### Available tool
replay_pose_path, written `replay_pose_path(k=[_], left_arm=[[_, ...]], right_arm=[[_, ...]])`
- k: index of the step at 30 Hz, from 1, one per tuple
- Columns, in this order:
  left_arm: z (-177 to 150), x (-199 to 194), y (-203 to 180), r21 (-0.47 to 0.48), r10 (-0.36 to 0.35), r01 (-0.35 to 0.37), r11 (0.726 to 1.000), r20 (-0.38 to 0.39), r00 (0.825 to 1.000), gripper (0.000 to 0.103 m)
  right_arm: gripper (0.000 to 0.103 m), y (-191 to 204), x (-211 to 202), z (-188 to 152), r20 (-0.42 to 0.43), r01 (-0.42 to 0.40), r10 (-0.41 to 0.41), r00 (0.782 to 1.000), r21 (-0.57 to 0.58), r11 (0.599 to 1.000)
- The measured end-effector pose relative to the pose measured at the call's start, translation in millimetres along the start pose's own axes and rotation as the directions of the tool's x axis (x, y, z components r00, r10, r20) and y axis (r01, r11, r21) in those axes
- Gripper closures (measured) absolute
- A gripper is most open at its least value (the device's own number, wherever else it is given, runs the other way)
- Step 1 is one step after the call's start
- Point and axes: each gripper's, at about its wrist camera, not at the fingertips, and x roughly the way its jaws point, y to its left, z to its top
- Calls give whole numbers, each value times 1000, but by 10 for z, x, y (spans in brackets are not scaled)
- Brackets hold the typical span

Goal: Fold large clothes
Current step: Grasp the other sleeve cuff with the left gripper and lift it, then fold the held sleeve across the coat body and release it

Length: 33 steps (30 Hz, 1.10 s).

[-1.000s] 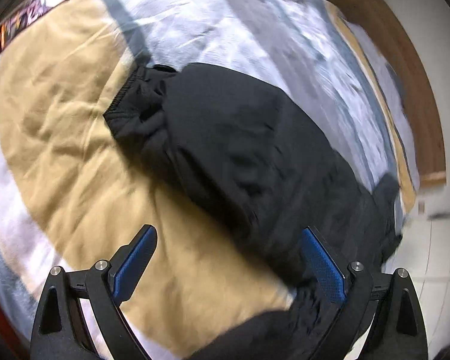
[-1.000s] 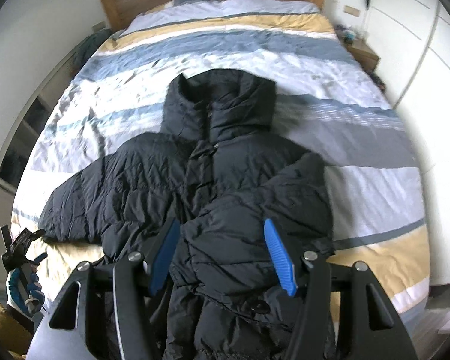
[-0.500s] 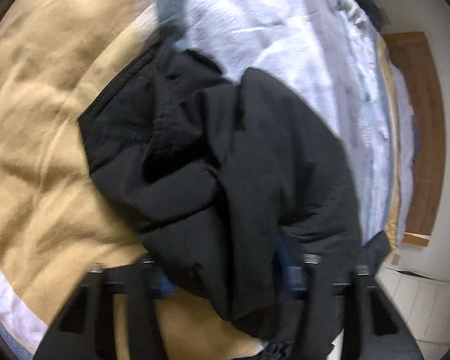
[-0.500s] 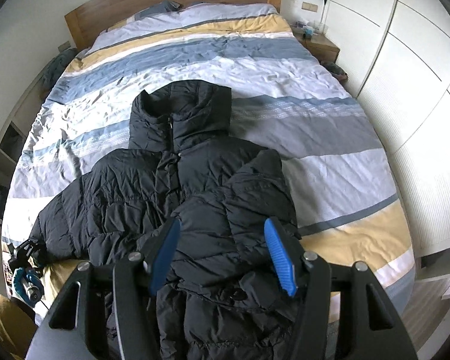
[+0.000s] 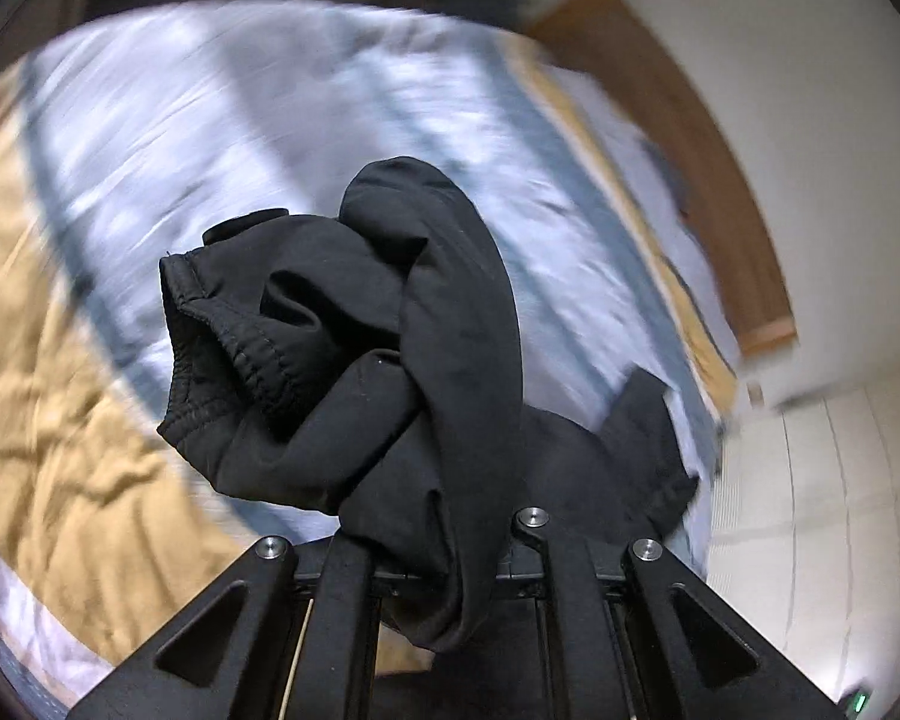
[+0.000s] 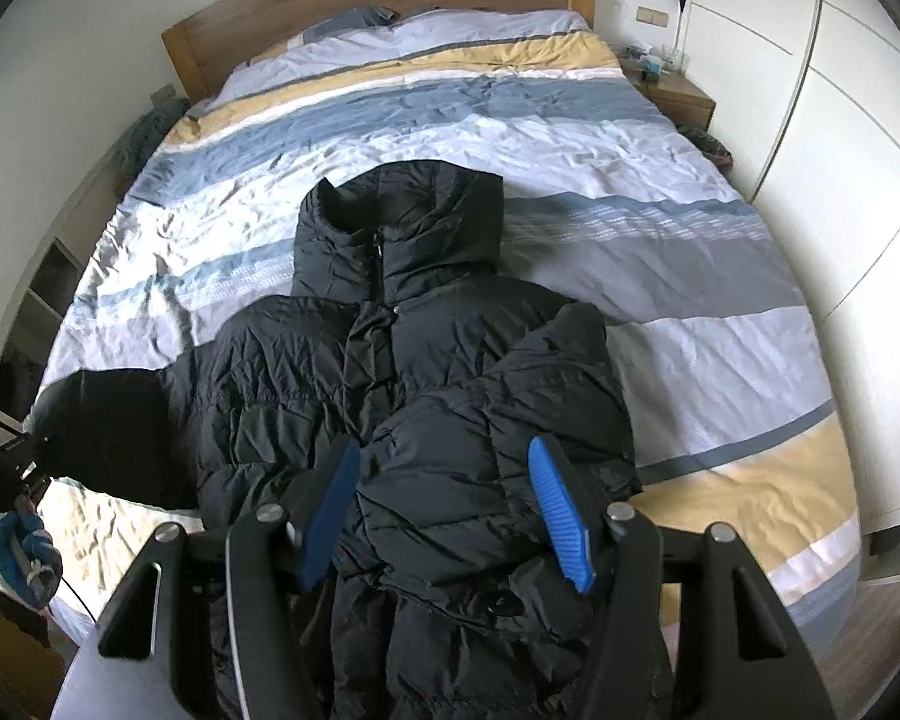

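Black puffer jacket [image 6: 402, 372] lies face up on the striped bed [image 6: 720, 276], centre of the right wrist frame, collar toward the headboard [image 6: 360, 6] at top, hem at the bottom edge under my right gripper [image 6: 444, 516]. Its long axis runs bottom to top of that frame. One sleeve is already folded across the chest at lower right. The other sleeve [image 5: 360, 360] sticks out to the left edge, and my left gripper [image 5: 420, 564] has just clamped down on it: jaws pressed together with black fabric bunched between them, cuff dangling off the bed in the left wrist view. Right gripper sits half spread above the folded sleeve; I see nothing pinched in it. The key relation: the jacket body lies to the right of the held sleeve, so I judge the left hand must carry it rightward across the chest. Left hand is nearer.
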Motion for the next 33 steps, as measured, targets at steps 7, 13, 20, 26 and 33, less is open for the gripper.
replay_pose_path(k=[7,13,20,26,33], left_arm=[[-450,-8,-1028,217,-37,46,975,-48,998,95],[-998,255,-1463,286,-62,105,952,-155,986,95],[-1671,786,-1810,375,3,118,919,-306,952,95],[-2091,1195,-1839,467,129,64,882,-370,920,95],[-2358,1486,-1825,473,175,42,880,-405,898,86]], right_arm=[[46,-314,-23,-42,68,-47,46,997,1,999],[46,-835,-109,-191,99,-30,22,995,88,996],[46,-1603,-300,-497,109,42,-71,992,248,968],[46,-1909,-360,-712,88,91,-124,988,314,945],[46,-1917,-268,-745,57,109,-131,990,291,950]])
